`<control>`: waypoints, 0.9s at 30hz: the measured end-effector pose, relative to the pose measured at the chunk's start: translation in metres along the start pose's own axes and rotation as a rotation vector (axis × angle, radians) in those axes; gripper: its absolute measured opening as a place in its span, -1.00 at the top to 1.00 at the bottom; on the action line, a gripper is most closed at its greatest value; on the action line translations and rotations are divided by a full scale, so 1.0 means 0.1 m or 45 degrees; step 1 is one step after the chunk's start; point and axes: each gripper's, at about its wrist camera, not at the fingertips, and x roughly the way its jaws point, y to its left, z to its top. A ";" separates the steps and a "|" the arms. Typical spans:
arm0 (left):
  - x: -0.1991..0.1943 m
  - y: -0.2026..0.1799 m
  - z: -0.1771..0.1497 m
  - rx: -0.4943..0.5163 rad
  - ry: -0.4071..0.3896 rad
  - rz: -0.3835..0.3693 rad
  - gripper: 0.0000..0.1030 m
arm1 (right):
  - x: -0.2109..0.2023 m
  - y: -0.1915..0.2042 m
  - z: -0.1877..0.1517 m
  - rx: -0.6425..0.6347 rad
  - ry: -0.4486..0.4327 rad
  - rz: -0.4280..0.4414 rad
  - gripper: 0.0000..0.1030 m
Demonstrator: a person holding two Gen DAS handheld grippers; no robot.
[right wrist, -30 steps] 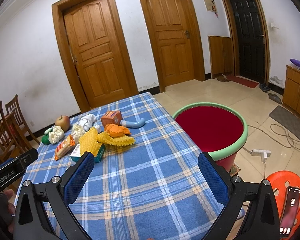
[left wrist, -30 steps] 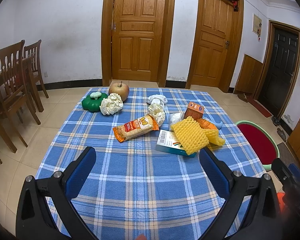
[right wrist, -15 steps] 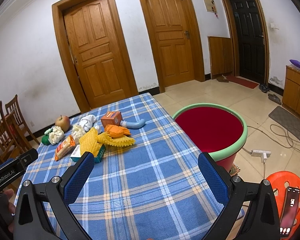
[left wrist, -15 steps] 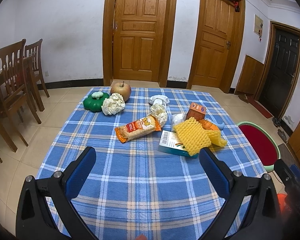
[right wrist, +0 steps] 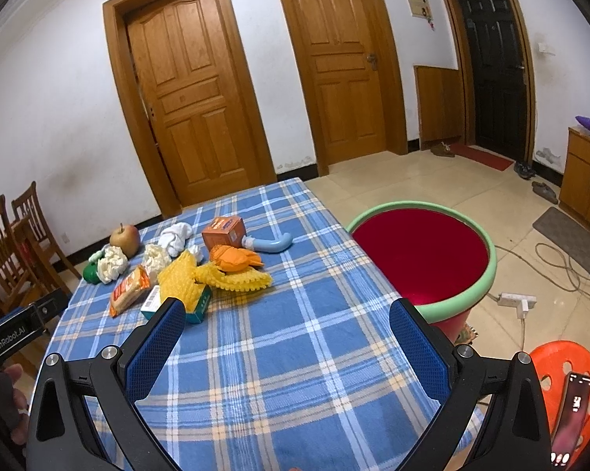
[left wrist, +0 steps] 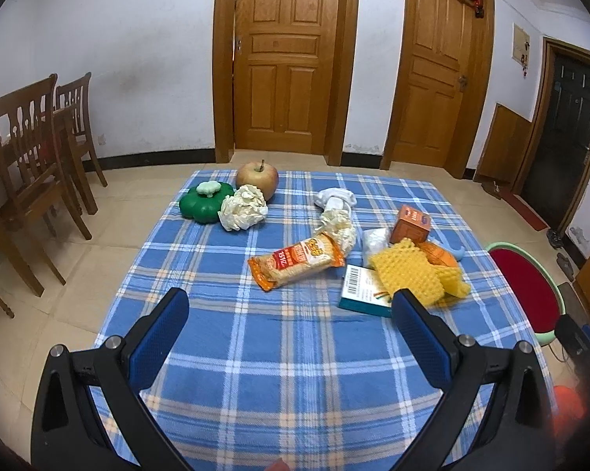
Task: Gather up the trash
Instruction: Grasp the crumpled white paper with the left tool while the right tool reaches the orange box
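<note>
Both the left gripper (left wrist: 291, 314) and right gripper (right wrist: 287, 314) hang wide open and empty over the checked tabletop (left wrist: 295, 353). Mid-frame in the left view lies the snack wrapper (left wrist: 295, 261), likely light, crinkly and slippery; best pinched across its flat middle. The red bin (right wrist: 420, 253) stands right of centre.

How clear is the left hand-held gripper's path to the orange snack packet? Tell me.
Probably clear. The left hand-held gripper is open and empty, and only bare tablecloth lies between it and the orange snack packet. The teal box sits off to the right.
</note>
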 end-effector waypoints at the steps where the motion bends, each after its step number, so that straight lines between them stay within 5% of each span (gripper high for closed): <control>1: 0.04 0.03 0.04 -0.002 0.009 -0.004 -0.97 | 0.02 0.01 0.03 -0.001 0.001 0.003 -1.00; 17: 0.97 0.56 0.64 -0.041 0.123 0.130 -0.97 | 0.72 0.16 0.29 -0.025 0.130 0.064 -1.00; 27: 1.78 0.70 0.81 -0.049 0.198 0.070 -0.96 | 1.21 0.20 0.48 -0.033 0.215 -0.003 -1.00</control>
